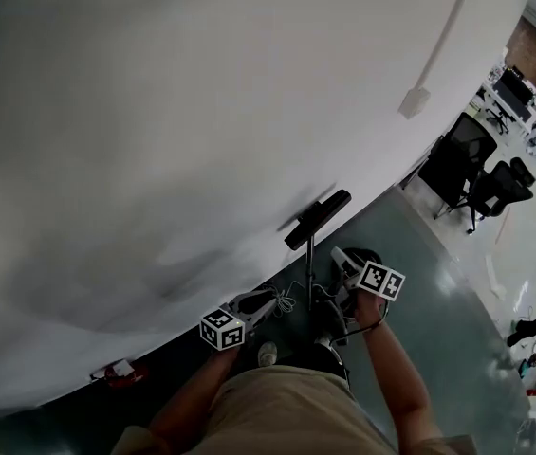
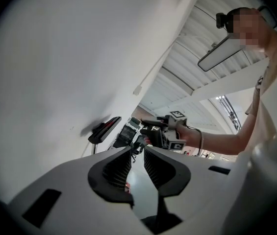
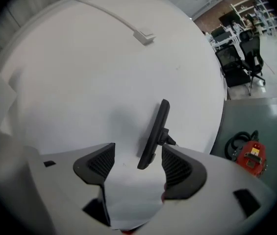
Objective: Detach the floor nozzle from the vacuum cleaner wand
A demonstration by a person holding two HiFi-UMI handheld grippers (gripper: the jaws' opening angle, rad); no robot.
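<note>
The black floor nozzle point(image 1: 317, 218) sits at the top of a thin upright wand point(image 1: 310, 262), close to the white wall. In the right gripper view the nozzle point(image 3: 154, 133) shows on edge just beyond the tips, near the right-hand pad, with nothing touching it. My right gripper point(image 3: 137, 161) is open wide and empty; in the head view it point(image 1: 341, 258) is right of the wand. My left gripper point(image 1: 269, 303) is low and left of the wand. Its jaws point(image 2: 137, 164) stand a narrow gap apart with nothing between them, and the nozzle point(image 2: 104, 129) lies ahead to their left.
The curved white wall point(image 1: 201, 112) fills most of the view, with a cable conduit and small box point(image 1: 415, 100) on it. A red machine with a black hose point(image 3: 248, 155) stands on the grey-green floor. Black office chairs point(image 1: 471, 173) stand at the far right.
</note>
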